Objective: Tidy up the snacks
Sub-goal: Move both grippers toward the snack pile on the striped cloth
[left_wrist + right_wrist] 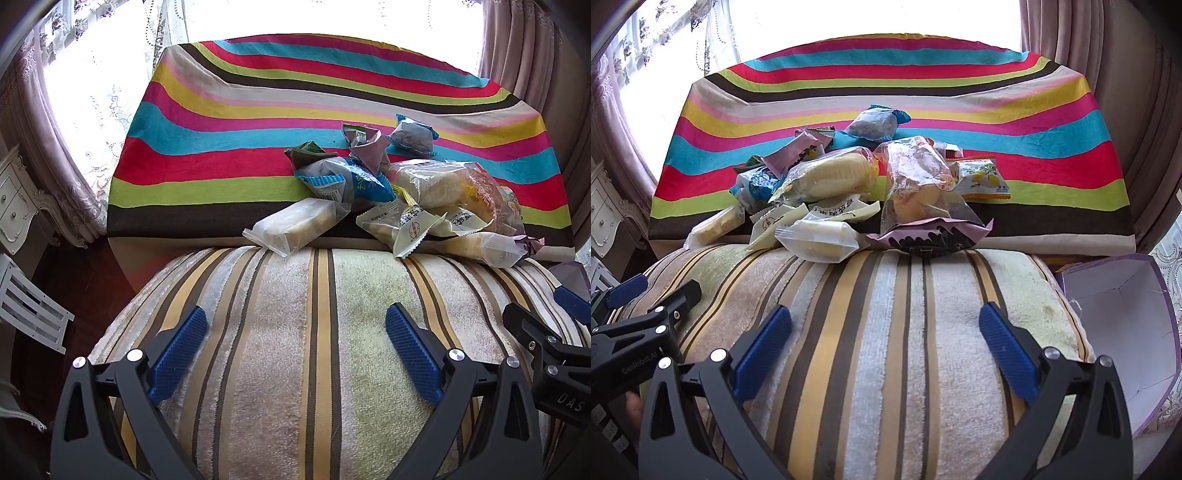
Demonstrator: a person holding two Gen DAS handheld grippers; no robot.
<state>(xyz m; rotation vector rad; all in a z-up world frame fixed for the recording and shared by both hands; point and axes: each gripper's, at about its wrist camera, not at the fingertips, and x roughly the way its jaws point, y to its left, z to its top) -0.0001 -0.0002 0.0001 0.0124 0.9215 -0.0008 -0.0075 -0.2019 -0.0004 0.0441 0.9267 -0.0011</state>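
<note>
A heap of wrapped snacks (410,199) lies on the striped tablecloth (229,122), near its front edge; it also shows in the right wrist view (849,192). It holds clear-wrapped cakes (818,242), a blue-and-white packet (351,182), a bread bag (919,181) and a pink-and-black packet (931,240). My left gripper (295,325) is open and empty over a striped cushion (295,332), short of the heap. My right gripper (886,325) is open and empty over the same cushion (886,332).
An open, empty purple box (1126,332) stands right of the cushion. The right gripper shows at the right edge of the left wrist view (546,339); the left gripper shows at the left of the right wrist view (646,314). White furniture (22,206) and curtains stand at the left.
</note>
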